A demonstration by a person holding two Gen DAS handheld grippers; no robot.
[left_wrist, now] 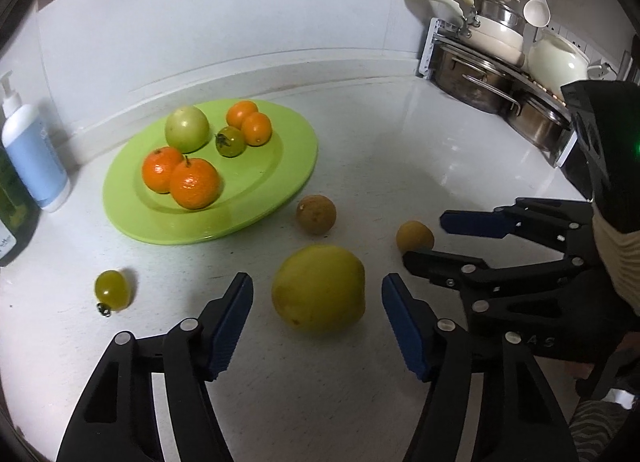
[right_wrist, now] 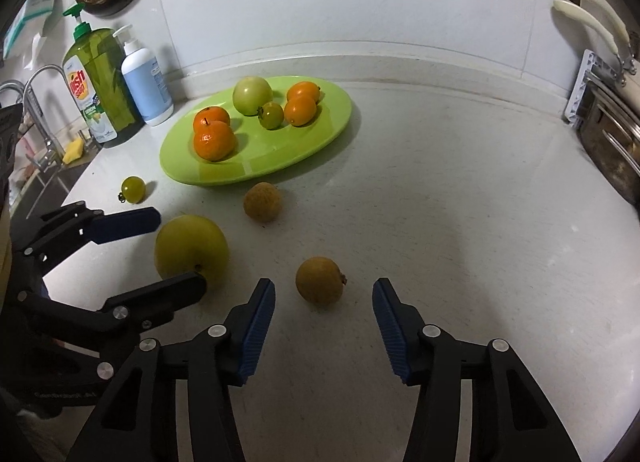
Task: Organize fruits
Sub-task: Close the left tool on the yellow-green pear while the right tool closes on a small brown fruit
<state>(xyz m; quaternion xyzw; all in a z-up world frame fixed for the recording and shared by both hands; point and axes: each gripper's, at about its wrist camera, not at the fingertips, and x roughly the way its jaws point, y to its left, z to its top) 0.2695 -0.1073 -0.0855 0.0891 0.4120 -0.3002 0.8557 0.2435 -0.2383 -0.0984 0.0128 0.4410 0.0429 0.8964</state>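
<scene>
- Two claws reach level over the counter (right_wrist: 440, 182), both spread: left gripper (left_wrist: 317, 318) flanking a yellow-green apple (left_wrist: 319, 288), right gripper (right_wrist: 324, 324) flanking a small brown fruit (right_wrist: 319, 280).
- Farther, left: green plate (left_wrist: 256, 198) bearing six fruits.

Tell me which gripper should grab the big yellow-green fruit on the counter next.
Left. The left gripper is open with the big yellow-green fruit already between its fingers. The right gripper is open around the small brown fruit instead.
</scene>
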